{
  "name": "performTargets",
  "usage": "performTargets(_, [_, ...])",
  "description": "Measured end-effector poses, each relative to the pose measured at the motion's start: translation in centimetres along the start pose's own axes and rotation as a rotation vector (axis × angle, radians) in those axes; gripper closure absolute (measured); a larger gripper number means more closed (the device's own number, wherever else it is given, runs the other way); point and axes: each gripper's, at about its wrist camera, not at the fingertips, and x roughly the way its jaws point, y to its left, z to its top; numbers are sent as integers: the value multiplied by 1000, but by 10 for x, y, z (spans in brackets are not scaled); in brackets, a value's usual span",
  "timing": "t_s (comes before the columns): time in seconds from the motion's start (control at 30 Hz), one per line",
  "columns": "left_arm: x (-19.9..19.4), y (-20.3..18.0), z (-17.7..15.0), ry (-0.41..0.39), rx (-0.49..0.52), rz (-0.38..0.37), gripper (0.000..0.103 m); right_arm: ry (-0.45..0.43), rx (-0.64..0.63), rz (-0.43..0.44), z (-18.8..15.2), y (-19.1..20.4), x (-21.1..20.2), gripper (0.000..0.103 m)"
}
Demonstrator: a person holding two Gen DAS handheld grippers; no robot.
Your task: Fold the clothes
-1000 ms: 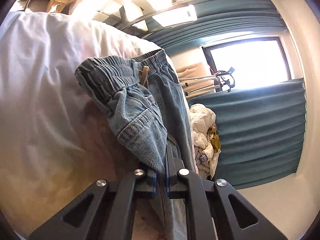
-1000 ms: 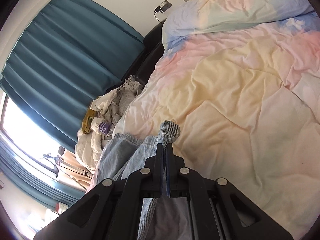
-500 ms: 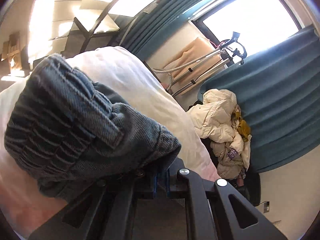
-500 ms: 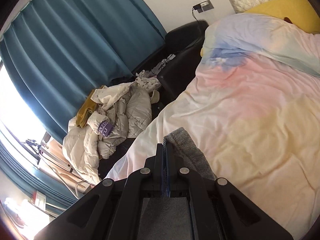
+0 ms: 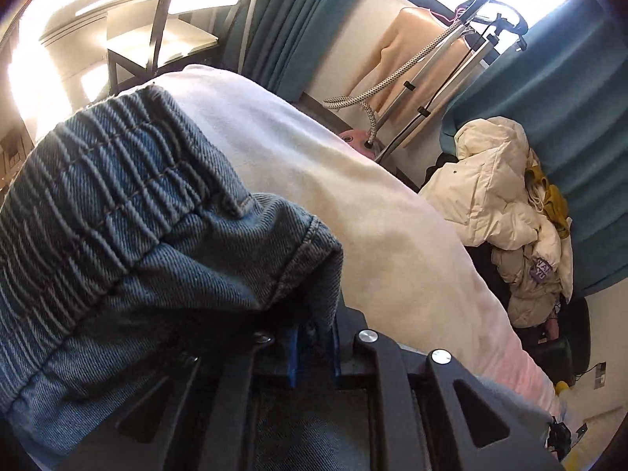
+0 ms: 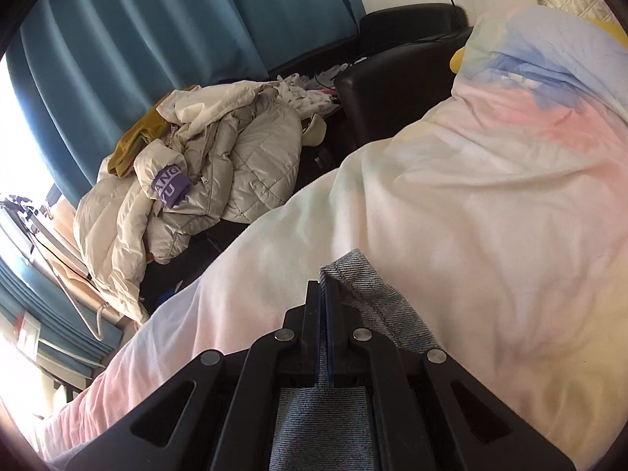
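Note:
A pair of blue denim trousers [image 5: 129,227] with an elastic ribbed waistband fills the left of the left wrist view. My left gripper [image 5: 314,337] is shut on the denim near the waistband, which bunches over its left finger. In the right wrist view my right gripper [image 6: 324,294] is shut on a hemmed edge of the same denim trousers [image 6: 369,286], which hangs down between the fingers. Both hold the cloth above a pastel duvet [image 6: 490,216] on the bed.
A pile of cream jackets [image 6: 188,196] lies on a dark chair beside the bed, also in the left wrist view [image 5: 498,212]. Teal curtains [image 6: 157,39], a garment steamer stand [image 5: 431,62] and a black headboard end [image 6: 392,78] line the wall.
Both grippers have lifted and turned with the trousers. The waistband has come close to the left camera, and the right view has swung from the bed toward the jacket pile.

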Motion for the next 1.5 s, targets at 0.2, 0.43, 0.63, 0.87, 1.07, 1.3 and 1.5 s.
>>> performTargets(0.2, [-54,0,-13,-40,30,-89,53,42,14,112,4,-3,-54,96])
performTargets(0.43, [-116,29,-65,42,-45,-202,51,77,28,218,-21,-16,-140,61])
performTargets(0.63, [-142,87,-119,83,-211,-300,51,213,195,285,-68,-51,-162,61])
performTargets(0.87, [-96,132,-148,123,-361,-289,51,373,350,350,-126,-71,-132,48])
performTargets(1.07, [-49,118,-137,89,-360,-276,51,288,381,351,-125,-72,-97,48])
performTargets(1.3, [-32,74,-109,-12,-256,-171,68,182,275,288,-97,-50,-67,63])
performTargets(1.5, [-51,54,-100,-68,-255,-121,87,90,216,153,-93,-27,-84,92])
